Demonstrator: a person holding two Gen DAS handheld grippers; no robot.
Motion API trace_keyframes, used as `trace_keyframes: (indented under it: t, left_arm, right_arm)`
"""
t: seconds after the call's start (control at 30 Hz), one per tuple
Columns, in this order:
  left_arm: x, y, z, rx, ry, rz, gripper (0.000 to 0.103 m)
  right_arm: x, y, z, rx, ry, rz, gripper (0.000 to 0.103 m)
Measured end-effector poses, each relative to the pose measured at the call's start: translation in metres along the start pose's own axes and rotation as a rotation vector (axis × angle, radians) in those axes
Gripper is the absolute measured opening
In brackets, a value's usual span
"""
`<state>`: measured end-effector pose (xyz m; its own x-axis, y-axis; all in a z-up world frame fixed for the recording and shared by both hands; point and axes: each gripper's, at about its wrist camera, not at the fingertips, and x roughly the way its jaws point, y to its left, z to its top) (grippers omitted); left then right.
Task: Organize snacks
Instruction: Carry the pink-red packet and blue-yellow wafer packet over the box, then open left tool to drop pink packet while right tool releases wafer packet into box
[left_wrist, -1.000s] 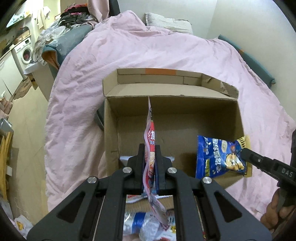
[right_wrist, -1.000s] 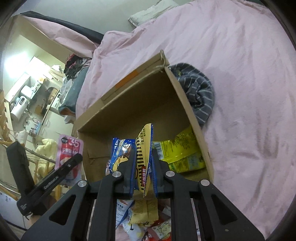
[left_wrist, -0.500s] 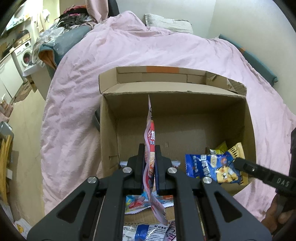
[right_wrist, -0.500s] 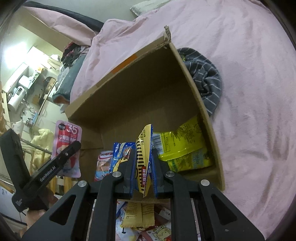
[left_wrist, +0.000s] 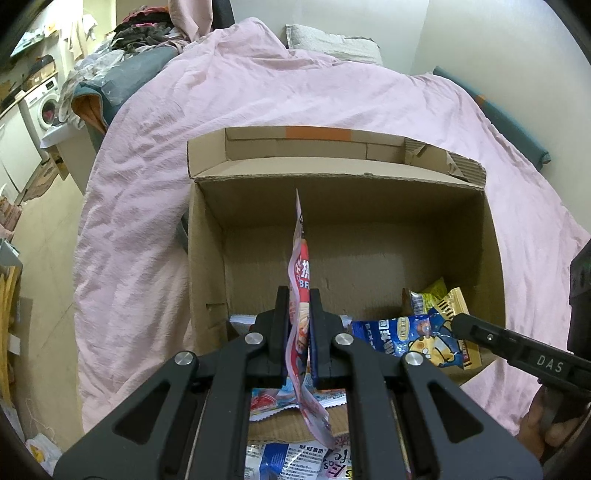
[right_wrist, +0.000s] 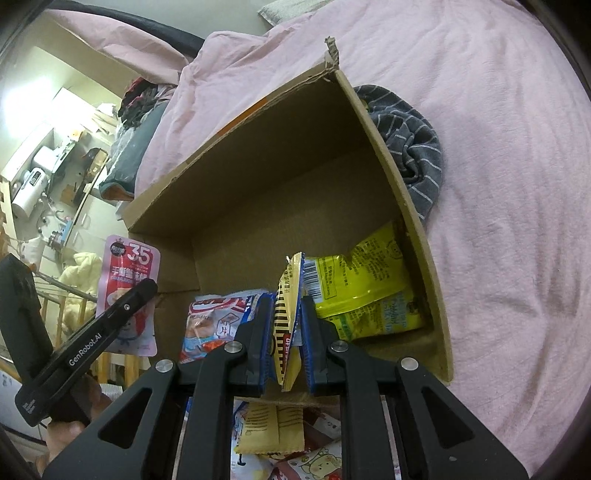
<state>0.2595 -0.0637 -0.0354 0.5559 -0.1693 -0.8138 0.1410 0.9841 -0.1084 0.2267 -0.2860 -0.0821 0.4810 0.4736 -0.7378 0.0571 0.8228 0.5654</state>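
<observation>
An open cardboard box (left_wrist: 207, 236) (right_wrist: 258, 155) lies on a pink bed. My left gripper (left_wrist: 298, 295) is shut on a pink snack pouch (left_wrist: 301, 273), held edge-on above the box's near left part; it shows flat in the right wrist view (right_wrist: 129, 273). My right gripper (right_wrist: 284, 306) is shut on a yellow striped packet (right_wrist: 286, 295) together with a blue snack bag (left_wrist: 399, 338), low over the box's near right corner. A yellow-green bag (right_wrist: 362, 284) and a red-white-blue packet (right_wrist: 210, 321) lie inside the box.
Several loose snack packets (left_wrist: 291, 454) (right_wrist: 273, 432) lie in front of the box's near edge. A grey striped cloth (right_wrist: 406, 144) sits against the box's right outer wall. The pink duvet (left_wrist: 155, 155) surrounds the box. Cluttered furniture and a washing machine (left_wrist: 44, 107) stand at the far left.
My right gripper has lowered its packets further into the box's right corner. Both views have drawn closer to the box. The left gripper still holds the pink pouch.
</observation>
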Motion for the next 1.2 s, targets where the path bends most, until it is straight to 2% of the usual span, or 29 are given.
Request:
trace_keyframes:
  t: [0.63,0.7,0.73,0.8,0.87,0.93,1.0,1.07,1.13,1.17,1.2]
  left_arm:
    - [-0.002,-0.003,-0.002,0.013,-0.001,0.003,0.007]
    - [-0.002,-0.003,-0.002,0.01,-0.001,0.004,0.01]
    - [-0.003,-0.003,-0.002,0.01,-0.004,0.003,0.013]
    - [-0.007,-0.003,-0.002,0.014,-0.019,0.003,0.037]
    - [-0.013,-0.003,-0.003,0.016,-0.049,0.012,0.05]
    - [-0.018,-0.004,-0.002,0.025,-0.072,0.015,0.056]
    - [-0.022,-0.003,-0.001,0.021,-0.084,0.01,0.071]
    - [-0.025,-0.001,0.0,0.007,-0.103,0.013,0.082]
    - [-0.029,0.001,0.001,-0.008,-0.12,0.007,0.086]
    - [-0.03,0.003,0.001,-0.014,-0.126,0.006,0.087]
    - [-0.03,0.004,0.002,-0.019,-0.131,0.009,0.087]
  right_arm:
    - [-0.005,0.003,0.001,-0.038,-0.025,-0.015,0.015]
    - [-0.006,0.003,0.001,-0.04,-0.034,-0.016,0.015]
    - [-0.008,0.003,0.002,-0.041,-0.04,-0.015,0.015]
    - [-0.01,0.004,0.002,-0.046,-0.054,-0.019,0.016]
    - [-0.014,0.004,0.003,-0.048,-0.069,-0.017,0.02]
    - [-0.018,0.004,0.004,-0.05,-0.089,-0.025,0.02]
    - [-0.022,0.005,0.005,-0.059,-0.108,-0.043,0.02]
    - [-0.026,0.007,0.006,-0.069,-0.128,-0.08,0.02]
    - [-0.029,0.008,0.007,-0.079,-0.146,-0.096,0.022]
    - [-0.029,0.008,0.007,-0.083,-0.148,-0.103,0.028]
    - [-0.029,0.008,0.008,-0.085,-0.148,-0.109,0.042]
